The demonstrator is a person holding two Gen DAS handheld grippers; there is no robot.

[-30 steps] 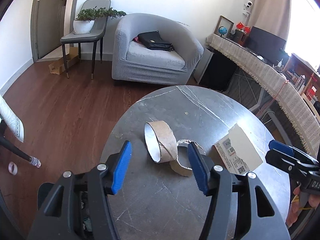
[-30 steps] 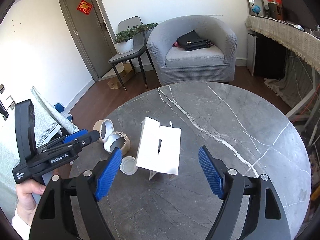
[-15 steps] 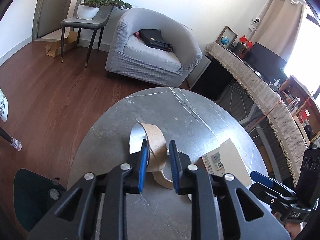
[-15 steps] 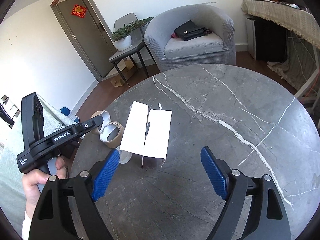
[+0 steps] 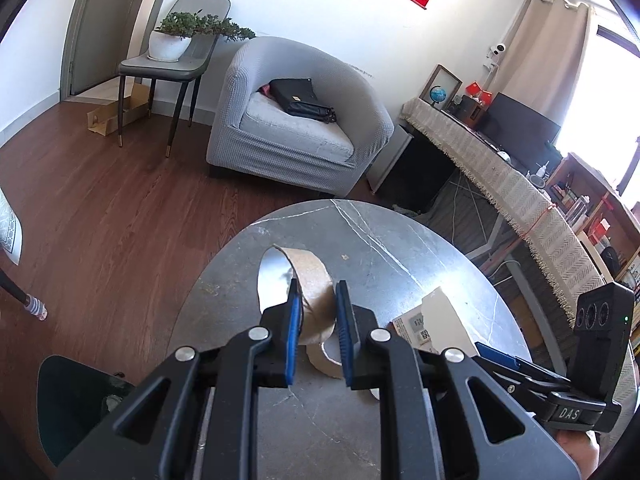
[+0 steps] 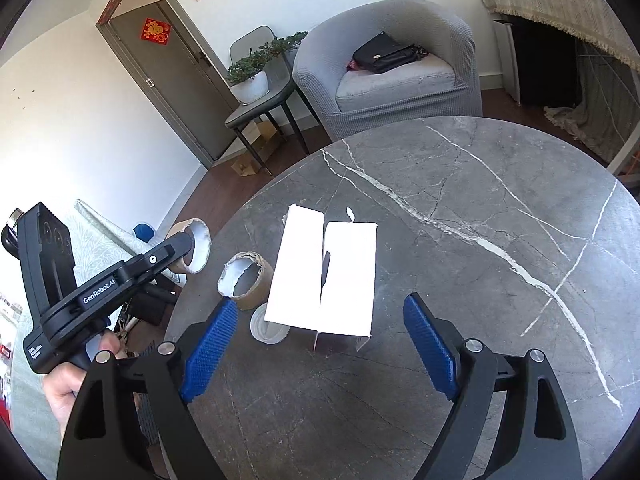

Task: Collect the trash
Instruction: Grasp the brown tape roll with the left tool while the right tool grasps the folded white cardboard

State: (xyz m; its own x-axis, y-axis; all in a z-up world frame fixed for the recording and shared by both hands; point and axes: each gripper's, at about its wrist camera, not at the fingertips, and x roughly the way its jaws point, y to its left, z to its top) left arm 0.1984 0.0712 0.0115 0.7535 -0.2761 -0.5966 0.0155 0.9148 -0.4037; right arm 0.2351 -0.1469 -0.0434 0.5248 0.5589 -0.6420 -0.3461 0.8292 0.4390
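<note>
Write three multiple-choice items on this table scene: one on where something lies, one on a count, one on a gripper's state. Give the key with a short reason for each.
1. Where does the black bag lie?
A. on the grey armchair
B. on the marble table
C. on the wooden floor

2. How many cardboard tube pieces show in the right wrist view?
A. one
B. two
C. four

3. What is the state of the left gripper?
A. wide open over a bare patch of table
B. shut on the cardboard tube piece
C. shut on the white box

Key:
1 A, the bag rests on the armchair's seat cushion.
2 B, one piece stands on the table and another is at the left gripper's tip.
3 B, its blue pads press the tube's wall from both sides, having just been closing.
</note>
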